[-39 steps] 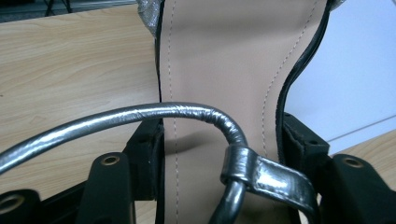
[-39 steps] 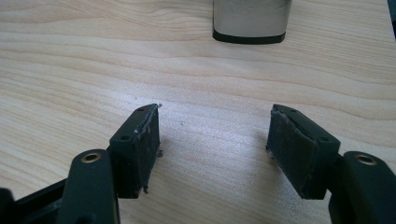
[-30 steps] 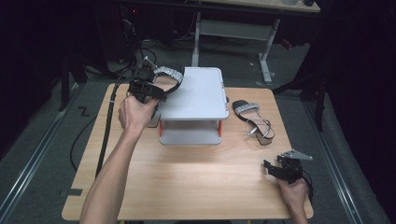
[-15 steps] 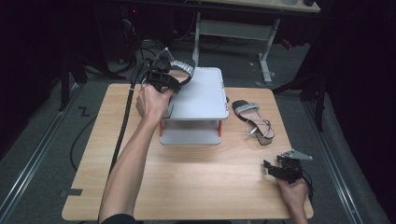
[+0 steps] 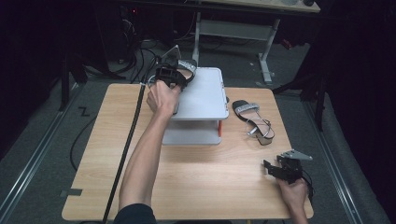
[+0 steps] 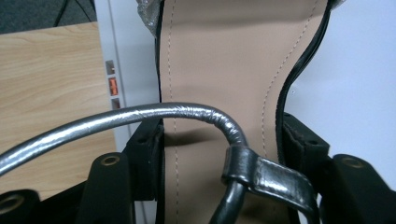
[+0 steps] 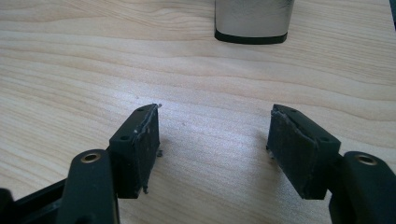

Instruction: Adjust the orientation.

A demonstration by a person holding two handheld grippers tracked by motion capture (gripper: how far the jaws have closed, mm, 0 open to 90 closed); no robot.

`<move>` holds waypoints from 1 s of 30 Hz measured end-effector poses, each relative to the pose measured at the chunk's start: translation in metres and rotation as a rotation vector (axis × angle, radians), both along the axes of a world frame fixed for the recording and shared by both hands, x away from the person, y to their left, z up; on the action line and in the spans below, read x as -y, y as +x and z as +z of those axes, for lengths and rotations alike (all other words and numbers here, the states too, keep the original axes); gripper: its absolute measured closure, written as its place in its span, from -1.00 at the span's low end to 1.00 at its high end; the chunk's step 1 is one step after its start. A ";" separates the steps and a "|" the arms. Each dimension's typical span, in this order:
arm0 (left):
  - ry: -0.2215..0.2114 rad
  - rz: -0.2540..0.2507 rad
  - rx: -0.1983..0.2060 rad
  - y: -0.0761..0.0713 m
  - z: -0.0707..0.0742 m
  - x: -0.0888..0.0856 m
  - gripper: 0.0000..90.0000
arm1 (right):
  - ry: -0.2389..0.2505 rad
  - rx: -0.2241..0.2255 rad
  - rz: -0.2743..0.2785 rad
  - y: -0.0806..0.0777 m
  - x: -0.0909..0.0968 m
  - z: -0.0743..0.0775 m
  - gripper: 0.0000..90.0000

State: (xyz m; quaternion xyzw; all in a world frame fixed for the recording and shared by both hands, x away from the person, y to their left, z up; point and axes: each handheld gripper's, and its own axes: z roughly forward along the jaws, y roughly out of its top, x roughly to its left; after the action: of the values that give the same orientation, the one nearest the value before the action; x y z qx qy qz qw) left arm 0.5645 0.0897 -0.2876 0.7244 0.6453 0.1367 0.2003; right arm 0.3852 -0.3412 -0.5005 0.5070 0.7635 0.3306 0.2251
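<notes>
Sandal (image 6: 219, 70) gripped in left tool (image 5: 169, 74), hovering over rack (image 5: 205, 100) at twelve o'clock; second sandal (image 5: 254, 121) waiting on counter (image 5: 210, 182), right tool (image 7: 212, 149) resting open, empty.

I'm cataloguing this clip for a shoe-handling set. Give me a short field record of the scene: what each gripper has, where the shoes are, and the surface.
left gripper: shut on the silver-strapped black sandal with a tan insole, held over the grey two-tier shoe rack
right gripper: open, nothing between its jaws, low over the light wooden table near its right front corner
second sandal: lies on the table to the right of the rack, apart from both grippers
rack: stands at the table's far middle
</notes>
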 end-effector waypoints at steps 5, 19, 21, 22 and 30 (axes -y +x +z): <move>0.038 0.020 -0.014 0.005 -0.008 0.002 -0.07 | 0.000 0.000 0.003 0.000 0.000 0.000 -0.24; 0.022 0.025 -0.010 0.006 -0.011 0.003 -0.26 | 0.000 0.001 0.003 0.000 0.000 0.000 -0.24; 0.004 0.019 0.013 0.004 -0.007 0.003 -0.37 | 0.000 0.001 0.003 0.000 0.000 0.000 -0.24; -0.004 0.014 0.021 0.003 -0.005 0.002 -0.39 | 0.000 0.001 0.003 0.000 0.000 0.000 -0.23; -0.019 -0.027 0.083 -0.005 0.001 0.001 -0.55 | 0.000 0.000 0.003 0.000 0.000 0.000 -0.23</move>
State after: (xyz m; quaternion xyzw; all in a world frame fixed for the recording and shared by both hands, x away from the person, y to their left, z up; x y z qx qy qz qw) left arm 0.5597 0.0887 -0.2862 0.7249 0.6279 0.1577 0.2356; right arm 0.3851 -0.3411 -0.5006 0.5060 0.7641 0.3310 0.2247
